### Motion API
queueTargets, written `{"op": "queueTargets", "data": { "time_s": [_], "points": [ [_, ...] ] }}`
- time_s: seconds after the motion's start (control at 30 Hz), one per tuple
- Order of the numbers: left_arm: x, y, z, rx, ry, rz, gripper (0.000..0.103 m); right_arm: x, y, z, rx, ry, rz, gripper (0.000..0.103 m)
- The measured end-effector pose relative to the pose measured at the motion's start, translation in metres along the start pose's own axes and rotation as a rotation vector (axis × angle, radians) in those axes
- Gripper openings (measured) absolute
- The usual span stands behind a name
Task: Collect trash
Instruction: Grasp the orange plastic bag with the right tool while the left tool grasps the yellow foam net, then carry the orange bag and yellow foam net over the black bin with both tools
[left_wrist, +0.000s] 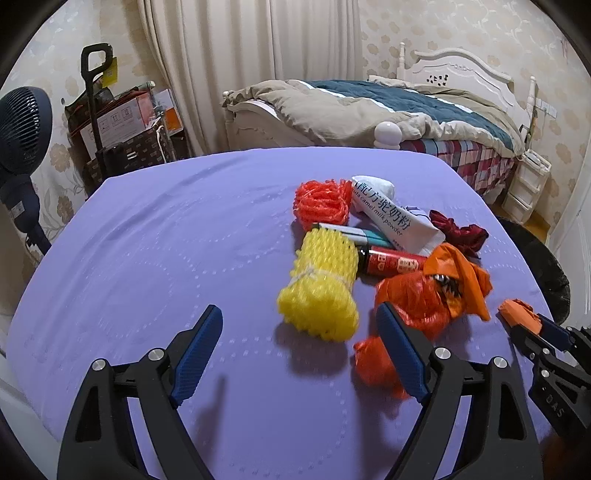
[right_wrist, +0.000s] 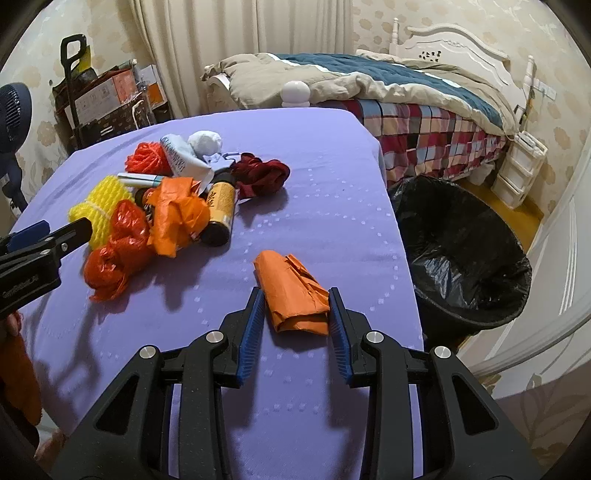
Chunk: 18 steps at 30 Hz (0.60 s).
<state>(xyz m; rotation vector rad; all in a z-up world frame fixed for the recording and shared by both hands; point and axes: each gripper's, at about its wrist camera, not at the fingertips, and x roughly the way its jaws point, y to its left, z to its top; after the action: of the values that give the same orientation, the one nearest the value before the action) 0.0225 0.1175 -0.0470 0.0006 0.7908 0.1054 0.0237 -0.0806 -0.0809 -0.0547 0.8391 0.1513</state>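
Left wrist: the left gripper (left_wrist: 299, 350) hangs wide and empty, the yellow foam net (left_wrist: 319, 282) just ahead; closing now may snag the red bag (left_wrist: 413, 306).

Right wrist: the right gripper (right_wrist: 297, 321) seems clamped on orange paper (right_wrist: 293, 291); it may slip short of the bin (right_wrist: 461, 251) to its right.

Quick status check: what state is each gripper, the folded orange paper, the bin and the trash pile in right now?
Left gripper: jaws open, nothing between them.
Right gripper: jaws shut on the folded orange paper.
Bin: upright beside the table, black liner in, looks empty.
Trash pile: on the purple tablecloth, not yet collected.
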Motion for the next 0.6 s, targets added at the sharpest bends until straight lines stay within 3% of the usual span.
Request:
{"op": "queueTargets", "data": {
  "time_s": [0.2,0.37,0.43,0.6],
  "points": [
    [0.018,0.001,0.007,-0.001,0.035,-0.002,0.081,0.004,-0.004,0.004,0.016,0.007,0.019,0.034],
    [0.024,0.0,0.003,0.031,0.062,-0.022,0.061,0.006,-0.007,0.007,0.027,0.011,0.033,0.034],
    [0.025,0.0,0.002,0.035,0.066,-0.036,0.047,0.006,-0.007,0.007,0.028,0.011,0.035,0.034],
    [0.021,0.001,-0.001,0.04,0.056,-0.043,0.045,0.005,-0.006,0.008,0.03,0.008,0.035,0.034]
  ]
}}
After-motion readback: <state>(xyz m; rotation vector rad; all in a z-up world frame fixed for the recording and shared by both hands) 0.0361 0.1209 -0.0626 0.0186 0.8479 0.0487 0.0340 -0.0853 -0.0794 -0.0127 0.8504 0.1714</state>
